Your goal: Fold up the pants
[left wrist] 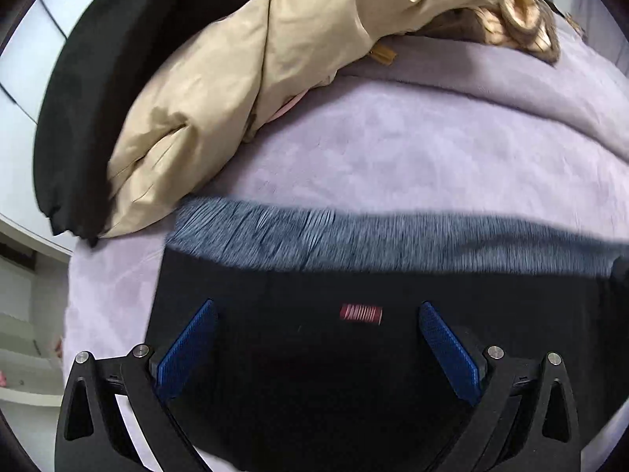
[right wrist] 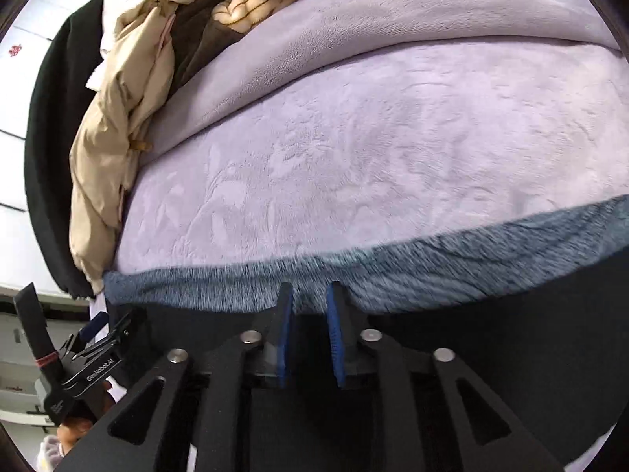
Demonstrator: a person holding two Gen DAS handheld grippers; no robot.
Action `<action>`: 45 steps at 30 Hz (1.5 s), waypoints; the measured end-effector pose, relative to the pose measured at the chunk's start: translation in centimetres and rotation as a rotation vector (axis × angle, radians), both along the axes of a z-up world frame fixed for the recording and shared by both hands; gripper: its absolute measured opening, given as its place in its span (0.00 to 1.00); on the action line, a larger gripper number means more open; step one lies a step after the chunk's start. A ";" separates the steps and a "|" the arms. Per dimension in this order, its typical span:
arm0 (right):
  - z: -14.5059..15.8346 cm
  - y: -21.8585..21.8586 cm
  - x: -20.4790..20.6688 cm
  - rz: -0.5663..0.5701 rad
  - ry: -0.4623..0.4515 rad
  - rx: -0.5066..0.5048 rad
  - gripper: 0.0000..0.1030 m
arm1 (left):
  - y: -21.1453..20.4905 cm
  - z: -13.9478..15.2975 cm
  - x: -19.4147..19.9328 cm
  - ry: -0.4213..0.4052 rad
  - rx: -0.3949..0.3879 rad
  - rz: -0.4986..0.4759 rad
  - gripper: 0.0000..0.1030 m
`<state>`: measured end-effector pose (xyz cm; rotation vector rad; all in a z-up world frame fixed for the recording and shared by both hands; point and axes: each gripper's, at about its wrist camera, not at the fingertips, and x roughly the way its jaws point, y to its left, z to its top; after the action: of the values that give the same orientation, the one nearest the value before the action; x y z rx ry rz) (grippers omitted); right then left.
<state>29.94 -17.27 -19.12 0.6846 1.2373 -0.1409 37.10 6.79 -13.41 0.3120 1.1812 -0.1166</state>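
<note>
Black pants (left wrist: 314,373) with a grey-blue fleece lining edge (left wrist: 354,240) lie on a lilac plush blanket (left wrist: 393,149). A small red label (left wrist: 361,313) shows on the black cloth. My left gripper (left wrist: 317,314) is open, its blue pads (left wrist: 188,350) wide apart above the pants. In the right wrist view the pants (right wrist: 511,334) and fleece edge (right wrist: 393,271) lie close below. My right gripper (right wrist: 310,295) has its jaws nearly closed, with a narrow gap at the fleece edge; whether it pinches cloth is unclear. The left gripper (right wrist: 94,350) shows at far left.
A beige padded jacket (left wrist: 243,90) and a black garment (left wrist: 86,118) are heaped at the left edge of the blanket. More clothes (right wrist: 251,4), striped and brown, lie at the back. White furniture (left wrist: 23,338) stands beyond the left side.
</note>
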 end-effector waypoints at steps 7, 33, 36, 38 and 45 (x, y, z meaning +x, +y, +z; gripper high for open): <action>1.5 0.2 -7.8 0.006 0.087 0.003 0.52 | 1.7 1.1 -8.9 0.145 -0.054 -0.053 1.00; 6.5 2.6 -25.5 -0.233 0.240 -0.099 0.91 | -8.7 7.2 -20.4 0.280 -0.212 -0.501 1.00; 7.0 1.5 -26.1 -0.252 0.227 -0.099 0.91 | -9.5 7.8 -20.6 0.274 -0.221 -0.500 1.00; 7.0 0.7 -26.3 -0.248 0.220 -0.091 0.91 | -10.1 7.9 -20.6 0.282 -0.223 -0.495 1.00; 7.0 -3.9 -27.5 -0.206 0.178 -0.054 0.91 | -14.7 7.5 -22.2 0.319 -0.163 -0.454 1.00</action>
<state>2.43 -21.17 -12.14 0.7639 1.3255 -0.4119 14.92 -7.95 -5.86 0.4239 1.3888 -0.6755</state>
